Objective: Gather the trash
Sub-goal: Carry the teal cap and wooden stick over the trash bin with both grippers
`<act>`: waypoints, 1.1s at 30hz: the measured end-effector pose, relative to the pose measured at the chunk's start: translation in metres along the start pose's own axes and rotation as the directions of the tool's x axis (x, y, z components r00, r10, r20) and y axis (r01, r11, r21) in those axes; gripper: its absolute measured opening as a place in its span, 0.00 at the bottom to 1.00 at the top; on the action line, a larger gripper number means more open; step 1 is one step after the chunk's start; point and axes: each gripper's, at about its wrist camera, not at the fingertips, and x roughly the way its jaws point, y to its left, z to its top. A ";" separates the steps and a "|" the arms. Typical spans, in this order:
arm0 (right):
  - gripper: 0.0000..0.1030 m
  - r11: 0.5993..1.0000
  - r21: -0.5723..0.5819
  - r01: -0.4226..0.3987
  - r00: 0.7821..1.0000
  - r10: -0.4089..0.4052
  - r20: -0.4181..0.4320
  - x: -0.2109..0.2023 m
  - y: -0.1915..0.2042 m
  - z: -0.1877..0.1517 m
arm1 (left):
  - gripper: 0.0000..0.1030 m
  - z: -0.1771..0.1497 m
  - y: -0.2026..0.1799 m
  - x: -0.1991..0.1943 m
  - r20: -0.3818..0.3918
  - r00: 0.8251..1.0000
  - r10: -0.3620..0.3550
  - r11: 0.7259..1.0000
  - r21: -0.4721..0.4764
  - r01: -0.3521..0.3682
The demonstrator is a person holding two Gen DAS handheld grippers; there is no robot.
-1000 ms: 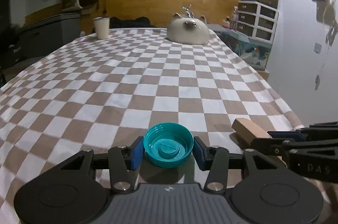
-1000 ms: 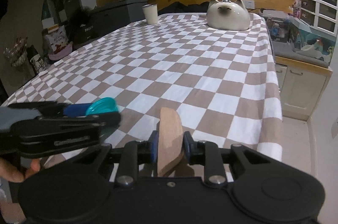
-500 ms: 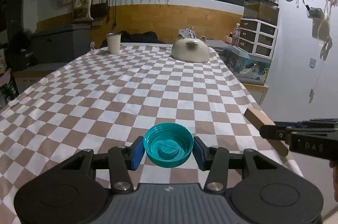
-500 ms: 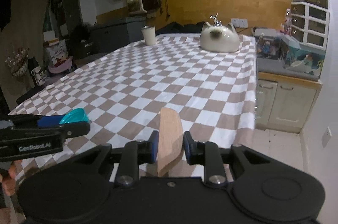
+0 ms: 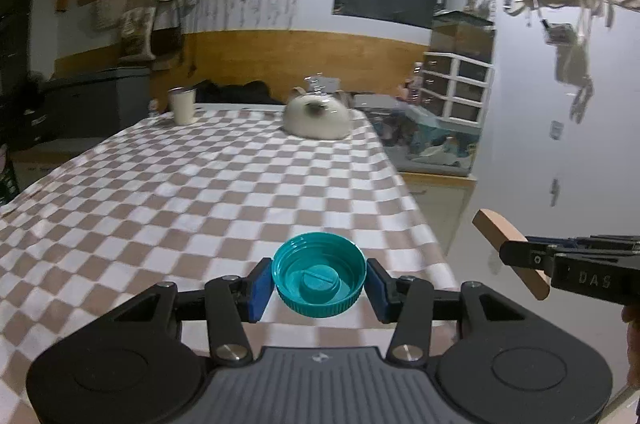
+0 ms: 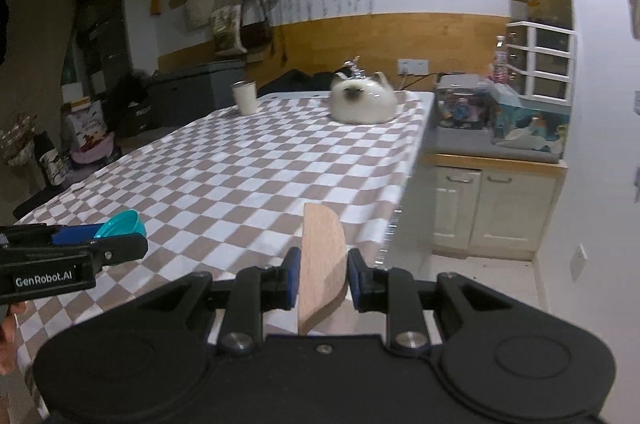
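Teal bottle cap (image 5: 319, 275), open side up, is pinched between the blue pads of the left gripper (image 5: 319, 284), held above the near right corner of the checkered tablecloth (image 5: 200, 183). Wooden piece (image 6: 321, 264) stands on edge, clamped by the right gripper (image 6: 322, 282) at the cloth's right edge. At the far edge: a cat-shaped ceramic container (image 5: 316, 119) and a pale cup (image 5: 182, 105).

A cup (image 5: 182, 105) stands left of the cat figure (image 5: 316, 117), on the table (image 5: 200, 183).
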 end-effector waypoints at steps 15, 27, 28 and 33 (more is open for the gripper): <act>0.25 0.980 0.095 0.176 0.984 -0.177 0.005 -0.058 -0.112 -0.032 | 0.48 -0.018 -0.130 0.031 -0.032 0.982 -0.184 0.980 0.073 0.186; 0.25 0.934 0.179 0.309 0.950 -0.295 -0.100 -0.057 -0.199 -0.080 | 0.48 -0.054 -0.224 0.097 -0.166 0.942 -0.292 0.944 0.108 0.311; 0.25 0.931 0.184 0.317 0.947 -0.300 -0.111 -0.054 -0.205 -0.084 | 0.48 -0.059 -0.231 0.104 -0.180 0.938 -0.294 0.942 0.110 0.317; 0.25 0.907 0.220 0.360 0.929 -0.326 -0.178 -0.038 -0.241 -0.111 | 0.48 -0.087 -0.260 0.145 -0.268 0.915 -0.302 0.934 0.108 0.340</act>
